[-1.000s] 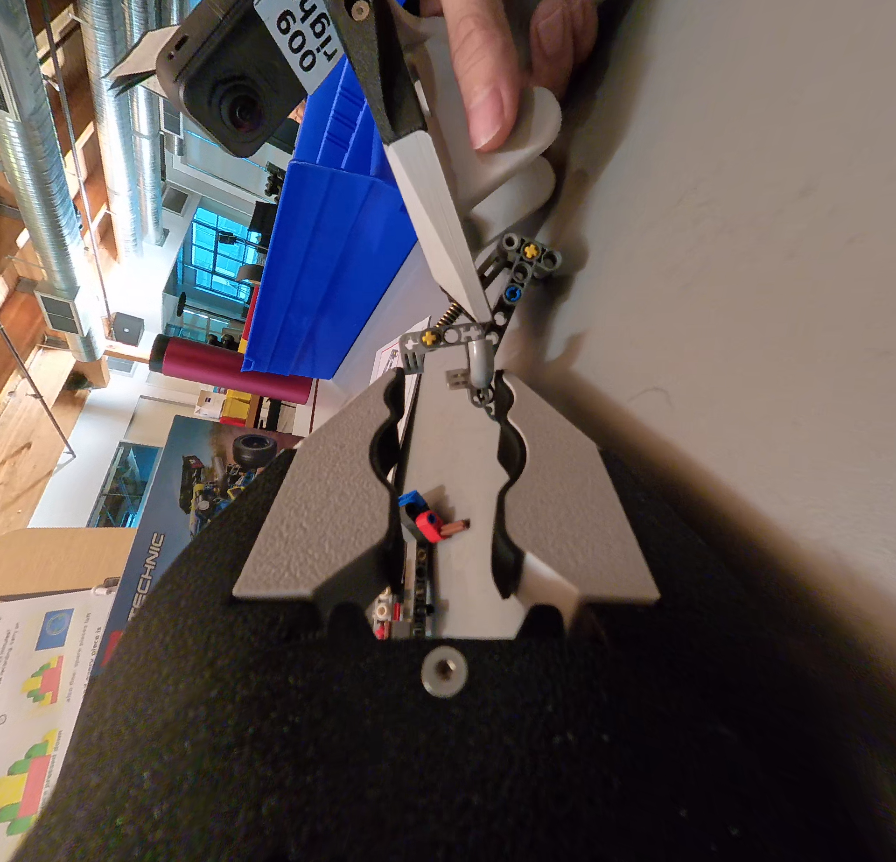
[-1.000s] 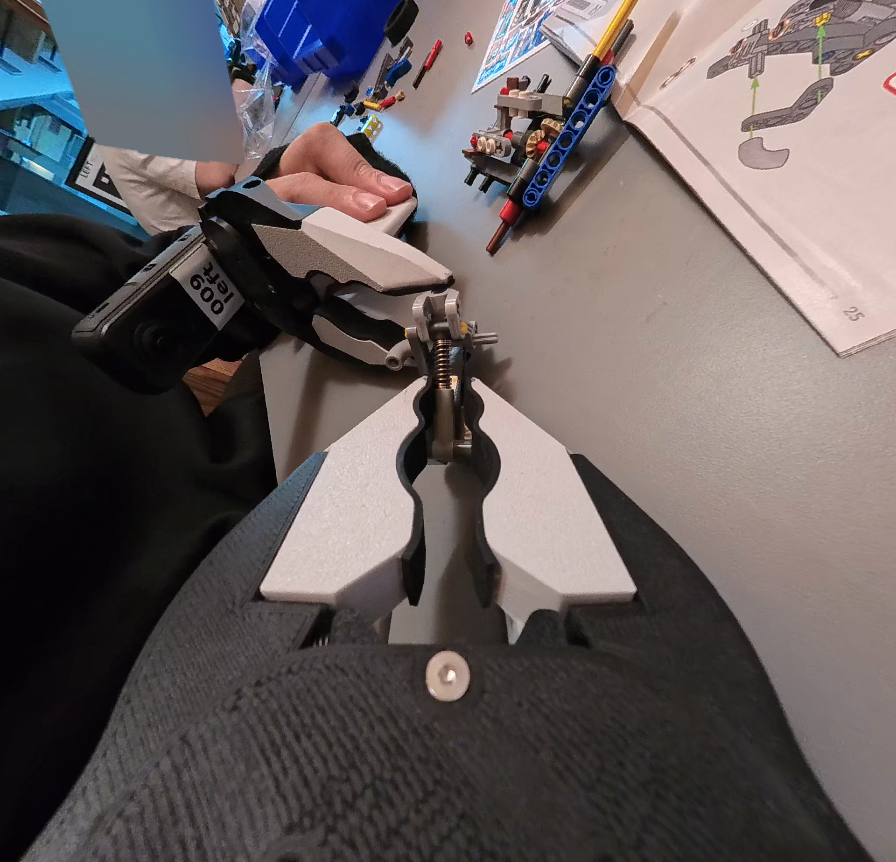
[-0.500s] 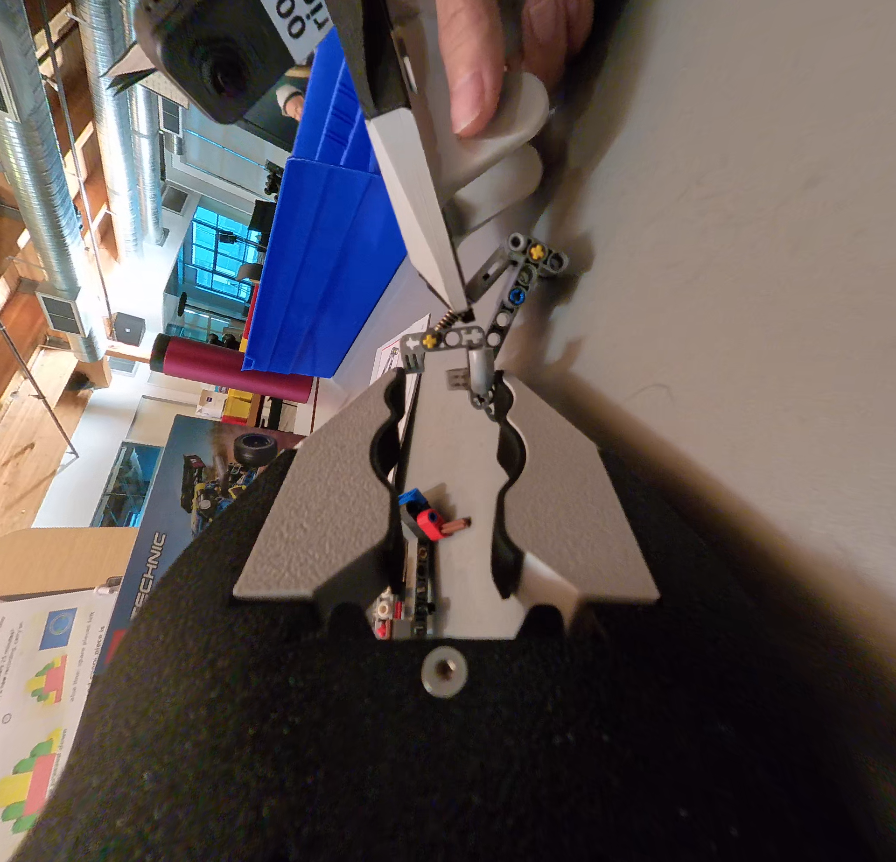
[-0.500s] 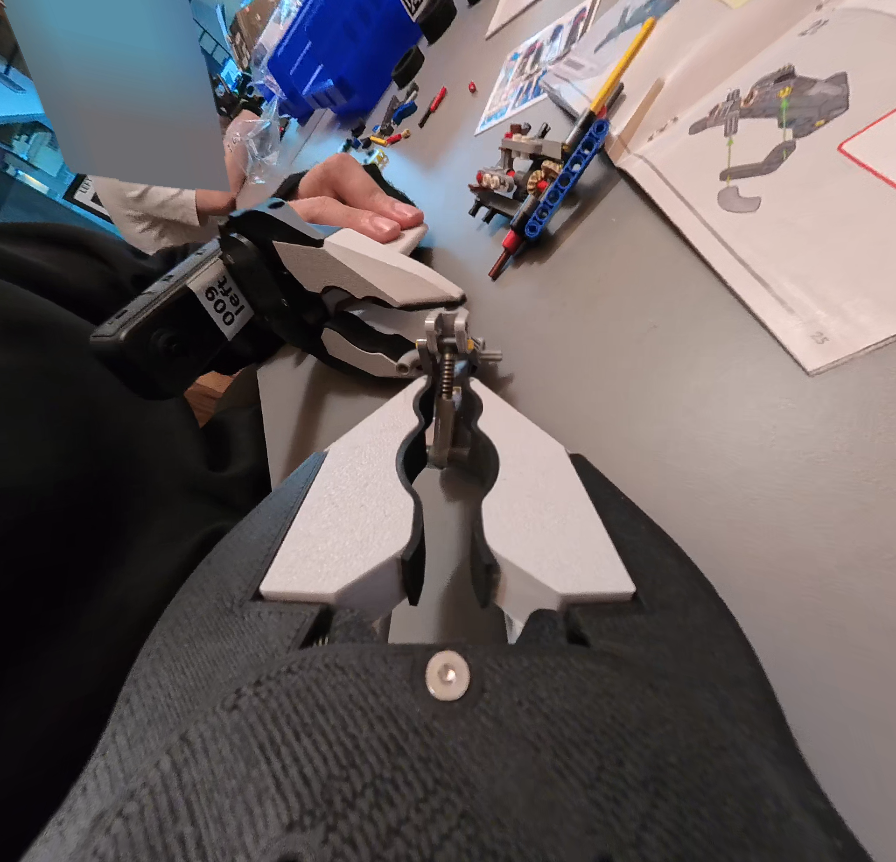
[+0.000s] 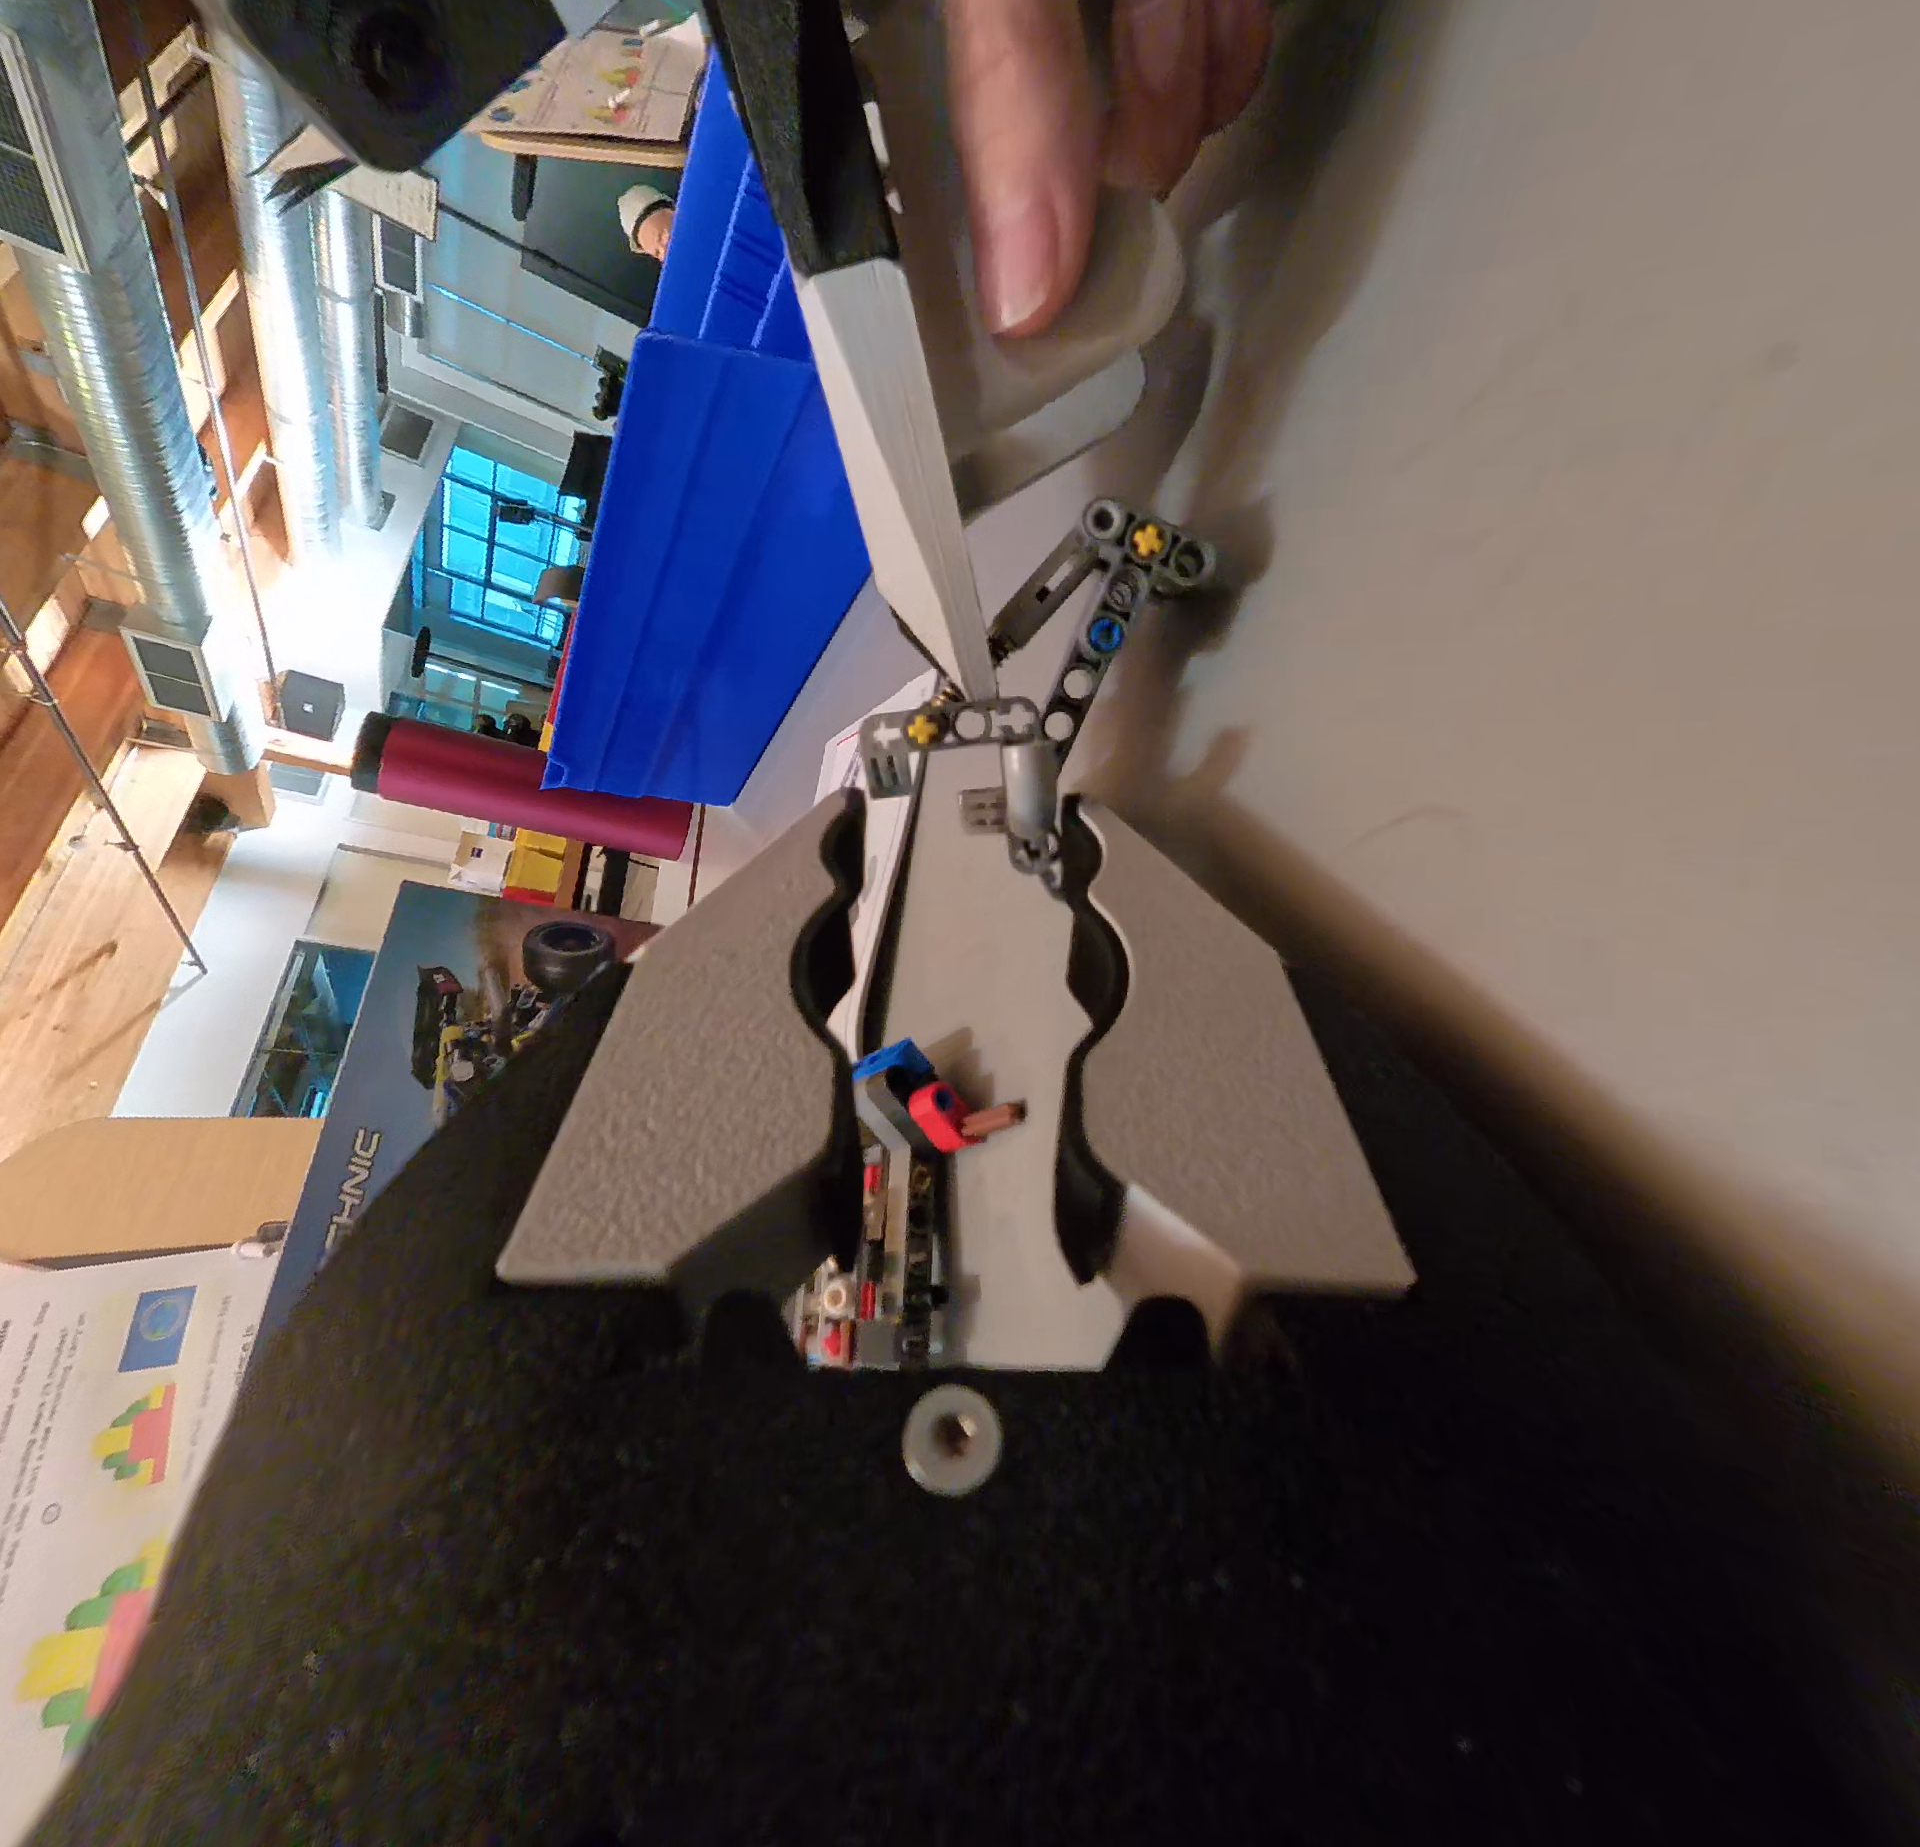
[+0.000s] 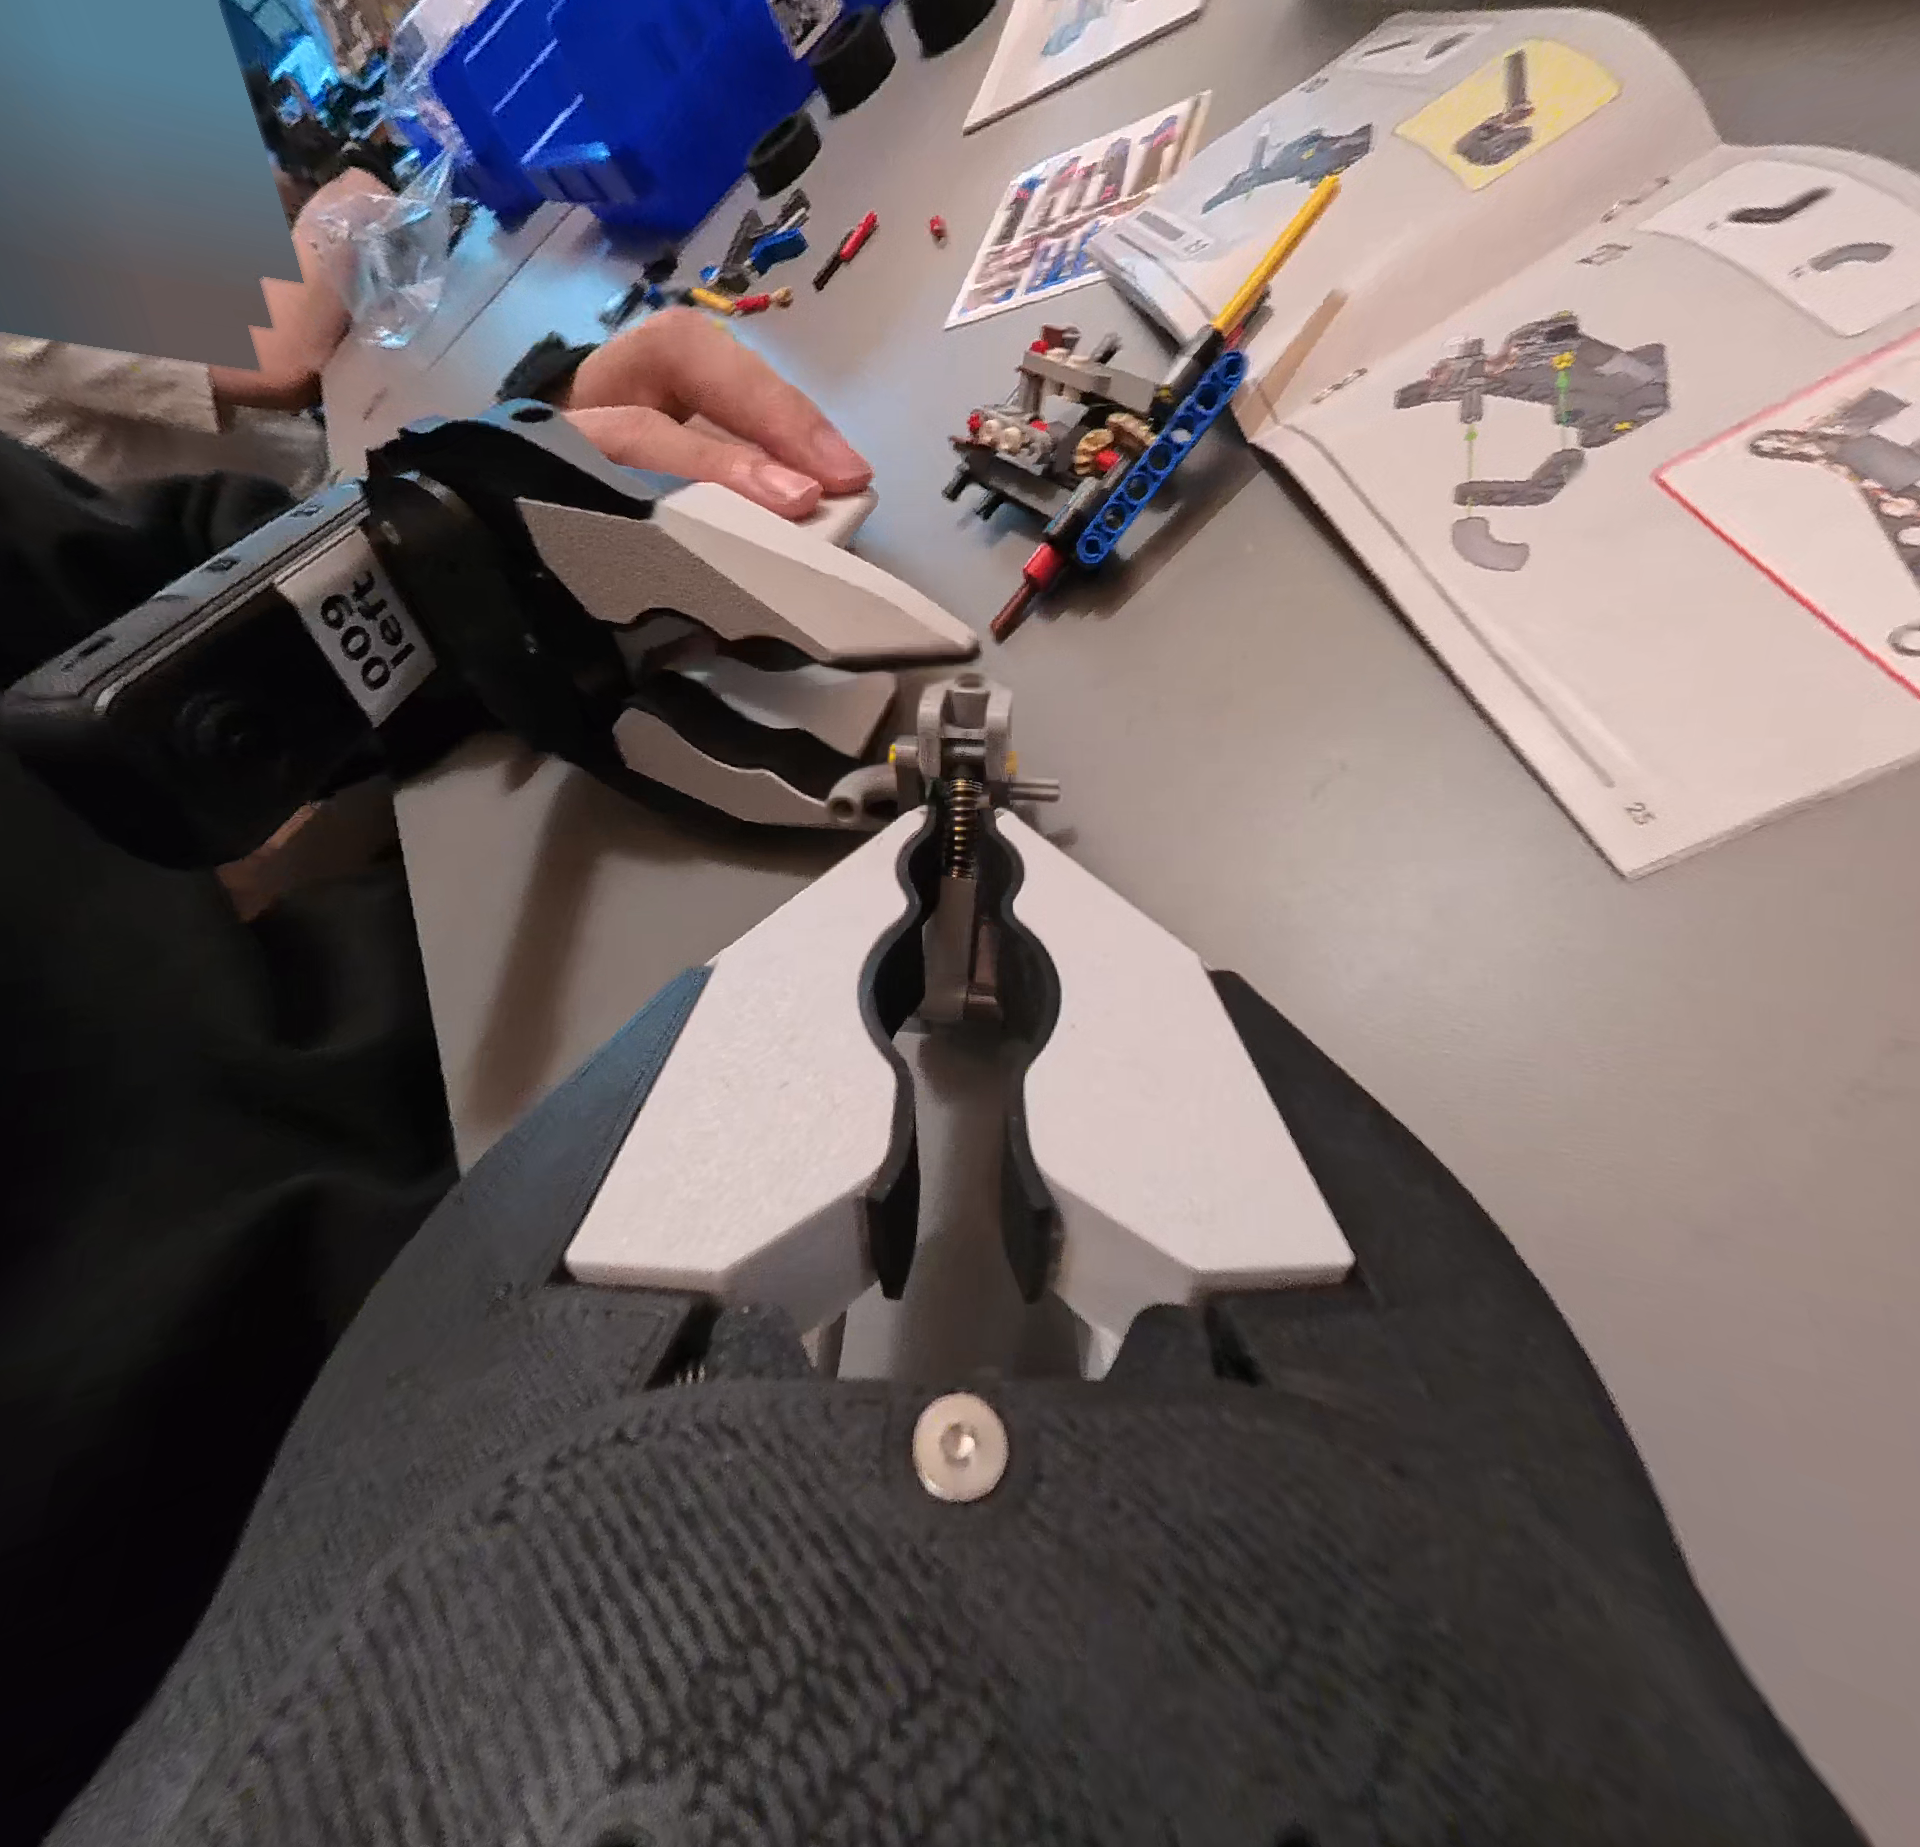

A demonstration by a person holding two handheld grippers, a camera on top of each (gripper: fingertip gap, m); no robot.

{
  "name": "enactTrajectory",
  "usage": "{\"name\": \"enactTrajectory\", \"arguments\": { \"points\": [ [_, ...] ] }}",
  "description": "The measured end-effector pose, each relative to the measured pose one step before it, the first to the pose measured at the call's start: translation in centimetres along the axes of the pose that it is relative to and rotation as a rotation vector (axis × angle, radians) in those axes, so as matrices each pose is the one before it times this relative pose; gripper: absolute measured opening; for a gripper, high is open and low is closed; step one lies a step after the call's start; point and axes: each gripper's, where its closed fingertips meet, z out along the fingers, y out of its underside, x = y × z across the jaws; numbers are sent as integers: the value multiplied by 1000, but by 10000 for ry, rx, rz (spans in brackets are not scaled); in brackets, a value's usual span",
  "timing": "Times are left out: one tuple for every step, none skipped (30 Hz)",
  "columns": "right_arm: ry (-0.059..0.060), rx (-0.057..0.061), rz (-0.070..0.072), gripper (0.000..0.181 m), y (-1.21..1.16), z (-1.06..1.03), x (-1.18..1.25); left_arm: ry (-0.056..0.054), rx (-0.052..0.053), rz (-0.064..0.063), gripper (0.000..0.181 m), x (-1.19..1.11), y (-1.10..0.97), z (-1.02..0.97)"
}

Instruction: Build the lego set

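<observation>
My right gripper (image 6: 961,829) is shut on a small grey lego assembly (image 6: 966,727) with a black spring, holding it just above the grey table (image 6: 1351,966). In the left wrist view the assembly (image 5: 971,725) shows grey beams with yellow and blue pins, and the right gripper (image 5: 966,677) pinches it from above. My left gripper (image 5: 961,821) is open, its tips right at the assembly. A small curved grey piece (image 5: 1023,789) hanging from the assembly lies against its right fingertip. The left gripper (image 6: 925,706) also shows at left in the right wrist view, jaws apart.
A partly built chassis with a blue beam (image 6: 1101,447) lies beyond the grippers. An open instruction booklet (image 6: 1558,467) is at right. A blue bin (image 6: 644,104), black tyres (image 6: 852,62) and loose pieces (image 6: 748,259) are at the back. A person's hand (image 6: 717,426) rests on the left gripper. Left and right tips are no more than a few centimetres apart.
The right gripper has tilted, so its view takes in more of the table. The left gripper's upper finger now stands a little clear of the assembly. Grip states have not changed.
</observation>
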Motion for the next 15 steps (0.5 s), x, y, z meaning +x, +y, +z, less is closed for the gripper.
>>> {"name": "enactTrajectory", "arguments": {
  "points": [
    [215, 117, 197, 4, -142, -126, 462, -65, -91, -110, 38, -185, 251, -14],
    [159, 153, 176, 4, -193, -154, 381, -89, -90, -160, 42, -262, 277, -33],
    [172, 158, 141, 4, -198, -157, 359, -57, -32, -210, 46, -257, 226, -48],
    [237, 154, 108, 4, -186, -163, 402, -38, -1, -232, 48, -238, 178, -78],
    [250, 121, 60, 4, -152, -108, 365, -33, 12, -223, 47, -230, 109, -62],
    [191, 74, 11, 4, -89, -74, 243, -30, 38, -187, 47, -179, 12, -66],
    [199, 53, -3, 4, -63, -45, 251, -46, 56, -120, 46, -148, -56, -60],
    [193, 65, -3, 4, -94, -40, 227, -48, 41, -42, 45, -105, -68, -54],
    [123, 101, -32, 4, -150, -47, 124, -61, 10, 17, 43, -67, -43, -34],
    [165, 116, -23, 4, -179, -36, 166, -93, 4, 44, 41, -102, -39, -39],
    [185, 138, -13, 4, -212, -23, 189, -131, 8, 48, 39, -175, -57, -41],
    [136, 113, -25, 4, -187, -9, 114, -179, -26, 67, 37, -243, 19, -46],
    [76, 59, -27, 4, -86, 14, 19, -182, -94, 107, 34, -237, 153, -18],
    [57, -11, -29, 4, 18, 39, 23, -120, -149, 145, 32, -134, 263, 30],
    [104, -6, -19, 4, 5, 8, 105, -72, -128, 156, 31, -48, 218, 20]
  ]
}}
